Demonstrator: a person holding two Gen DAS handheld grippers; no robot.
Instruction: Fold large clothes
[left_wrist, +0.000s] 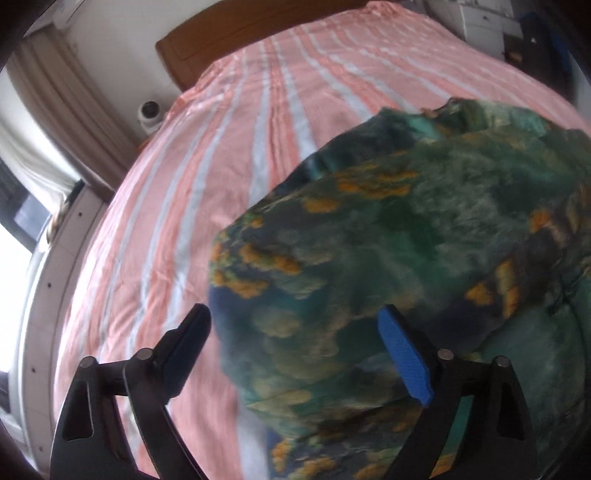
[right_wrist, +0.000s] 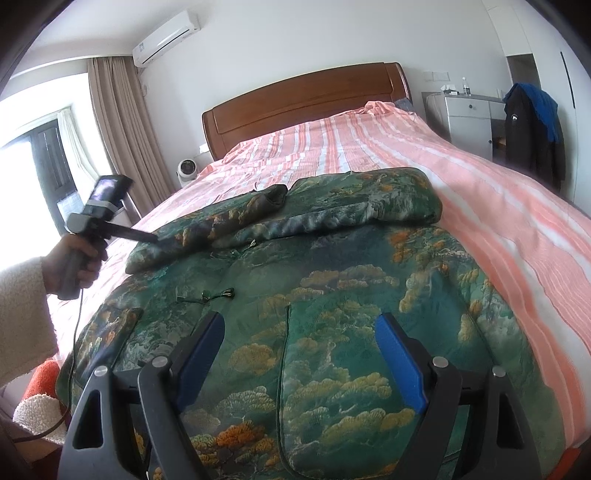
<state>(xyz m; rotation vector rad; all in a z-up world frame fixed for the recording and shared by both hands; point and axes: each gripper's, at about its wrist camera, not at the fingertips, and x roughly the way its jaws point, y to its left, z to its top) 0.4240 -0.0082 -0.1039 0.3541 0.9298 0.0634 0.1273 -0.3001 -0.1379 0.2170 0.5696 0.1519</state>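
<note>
A large green padded jacket (right_wrist: 332, 266) with a gold and orange cloud print lies spread on the bed. One sleeve (right_wrist: 258, 214) is folded across its upper part. In the left wrist view the jacket (left_wrist: 406, 229) fills the right half. My left gripper (left_wrist: 295, 314) hangs open over the jacket's left edge, one finger above the sheet and the other above the fabric, with nothing pinched. From the right wrist view a hand holds the left gripper (right_wrist: 147, 236) with its tips at the sleeve's end. My right gripper (right_wrist: 300, 321) stands open above the jacket's lower front, holding nothing.
The bed wears a pink and white striped sheet (right_wrist: 498, 206) and has a wooden headboard (right_wrist: 303, 99). A small white fan (right_wrist: 186, 170), curtains (right_wrist: 118, 129) and a window are on the left. On the right are a white cabinet (right_wrist: 467, 122) and a hanging dark coat (right_wrist: 532, 136).
</note>
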